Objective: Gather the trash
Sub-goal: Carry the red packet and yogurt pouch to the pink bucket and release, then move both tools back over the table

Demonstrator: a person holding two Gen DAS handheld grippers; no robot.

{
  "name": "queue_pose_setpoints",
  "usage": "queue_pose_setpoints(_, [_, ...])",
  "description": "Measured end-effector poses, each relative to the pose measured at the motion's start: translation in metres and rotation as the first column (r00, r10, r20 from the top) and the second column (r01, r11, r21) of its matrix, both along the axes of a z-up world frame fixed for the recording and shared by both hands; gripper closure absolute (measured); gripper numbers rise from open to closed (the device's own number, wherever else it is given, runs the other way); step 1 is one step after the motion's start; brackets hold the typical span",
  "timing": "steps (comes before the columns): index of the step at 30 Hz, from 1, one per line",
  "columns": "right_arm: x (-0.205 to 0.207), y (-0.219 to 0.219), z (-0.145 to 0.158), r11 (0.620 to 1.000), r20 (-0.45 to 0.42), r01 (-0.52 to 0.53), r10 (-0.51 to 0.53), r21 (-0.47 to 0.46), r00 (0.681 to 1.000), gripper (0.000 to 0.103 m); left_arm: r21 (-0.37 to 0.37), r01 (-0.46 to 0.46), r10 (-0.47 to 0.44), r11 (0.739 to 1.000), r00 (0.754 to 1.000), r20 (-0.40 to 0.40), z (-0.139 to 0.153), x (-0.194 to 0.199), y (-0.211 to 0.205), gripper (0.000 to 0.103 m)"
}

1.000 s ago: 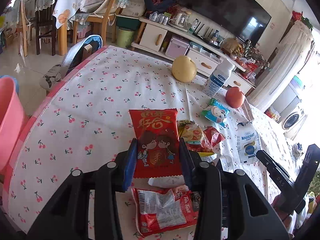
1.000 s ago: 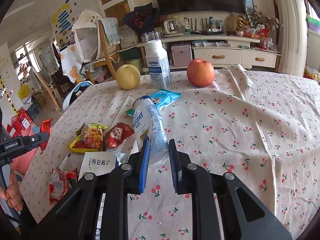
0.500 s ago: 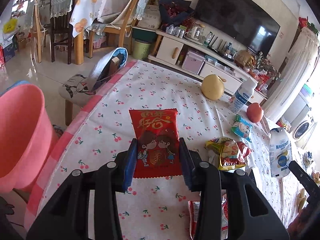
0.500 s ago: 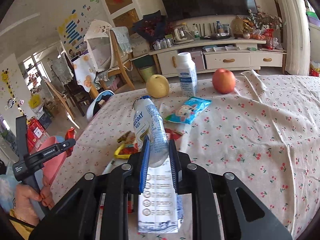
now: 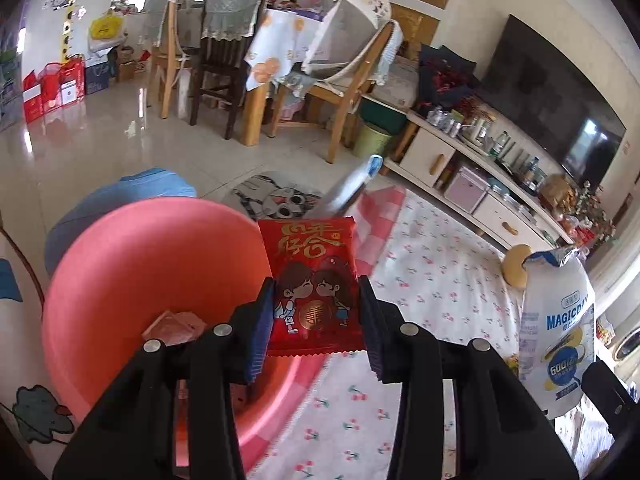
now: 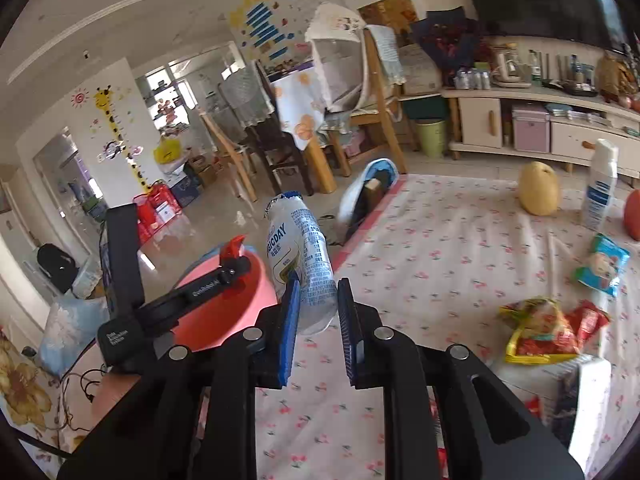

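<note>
My left gripper (image 5: pixel 318 316) is shut on a red snack packet (image 5: pixel 314 276) and holds it over the near rim of a pink bucket (image 5: pixel 132 280) beside the table. A clear wrapper (image 5: pixel 174 326) lies in the bucket. My right gripper (image 6: pixel 318 308) is shut on a white MAGICDAY bottle (image 6: pixel 302 256), held above the table's left edge near the pink bucket (image 6: pixel 216 312). The bottle also shows in the left wrist view (image 5: pixel 558 320). The left gripper shows in the right wrist view (image 6: pixel 180 292).
On the cherry-print tablecloth (image 6: pixel 440 248) lie snack wrappers (image 6: pixel 548 328), a blue packet (image 6: pixel 604 264), a yellow pear (image 6: pixel 538 194), a white bottle (image 6: pixel 600 188) and a carton (image 6: pixel 580 380). Chairs (image 5: pixel 224 72) and a TV cabinet (image 5: pixel 460 168) stand beyond.
Both grippers have swung left off the table's middle toward the pink bucket, each still holding its item. The red packet now hangs over the bucket's rim.
</note>
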State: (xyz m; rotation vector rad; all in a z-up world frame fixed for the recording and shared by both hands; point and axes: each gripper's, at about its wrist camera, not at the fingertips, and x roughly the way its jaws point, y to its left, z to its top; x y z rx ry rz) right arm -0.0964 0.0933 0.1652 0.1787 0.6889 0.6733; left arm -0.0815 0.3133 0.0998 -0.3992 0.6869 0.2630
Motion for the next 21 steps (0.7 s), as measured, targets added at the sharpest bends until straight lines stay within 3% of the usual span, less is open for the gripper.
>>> queue_pose_setpoints(9, [0.029, 0.129, -0.029, 0.985, -0.068, -0.148, 0.143, -0.087, 0.987, 0.081, -0.069, -0.202, 0.195, 0.977, 0.976, -0.100, -0.025, -0.007, 0.092, 0.060])
queue_pose_setpoints(13, [0.037, 0.147, -0.053, 0.981, -0.131, -0.169, 0.156, -0.094, 0.979, 0.078, -0.079, -0.233, 0.222, 0.969, 0.967, -0.129, -0.033, -0.004, 0.105, 0.057])
queue_pose_setpoints(15, [0.035, 0.143, -0.058, 0.986, -0.135, -0.143, 0.131, -0.084, 0.982, 0.065, -0.084, -0.241, 0.229, 0.967, 0.964, -0.133, -0.035, -0.005, 0.110, 0.047])
queue_pose_setpoints(21, [0.025, 0.104, -0.059, 0.995, -0.120, -0.049, 0.038, -0.085, 0.992, 0.028, -0.085, -0.258, 0.251, 0.962, 0.964, -0.087, -0.030, -0.010, 0.105, 0.033])
